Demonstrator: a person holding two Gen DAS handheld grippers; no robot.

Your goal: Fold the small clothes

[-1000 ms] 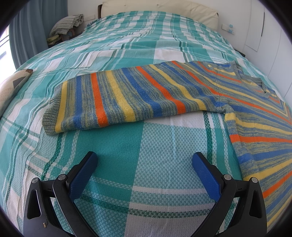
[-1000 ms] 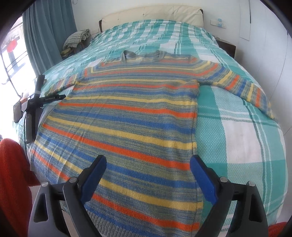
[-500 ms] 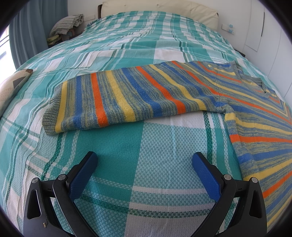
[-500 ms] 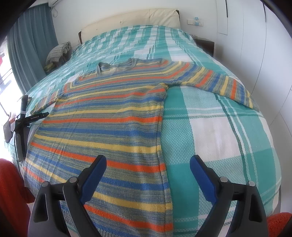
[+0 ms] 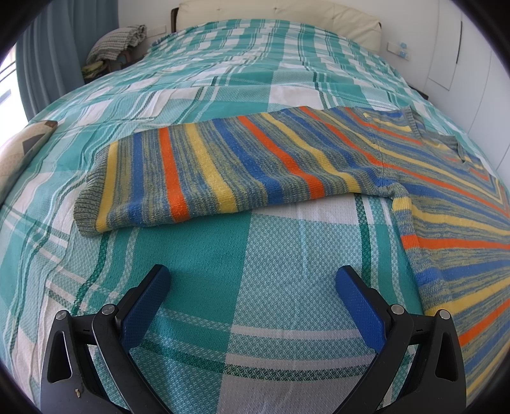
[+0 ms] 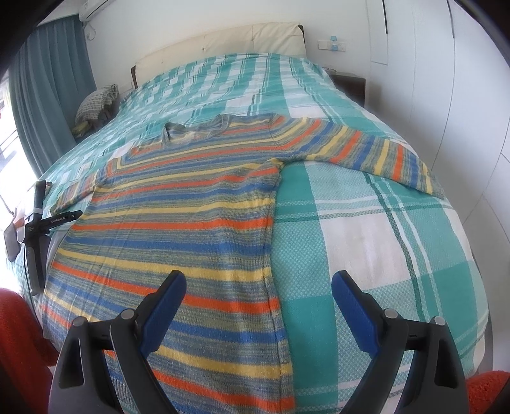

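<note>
I have the striped sweater (image 6: 178,223) spread flat on the checked bedspread (image 6: 366,229). My right gripper (image 6: 258,289) hangs jaws wide and empty over the sweater's side seam, near the hem. My left gripper (image 5: 253,283) is also wide open over bare bedspread; one sleeve (image 5: 204,172) lies just ahead of it, the body off to its right.

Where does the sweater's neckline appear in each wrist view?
Left wrist: neckline at the far right, past the outstretched sleeve.
Right wrist: neckline upper centre-left, at the top of the sweater.
Shared landmark: the cream headboard at the top of both.
</note>
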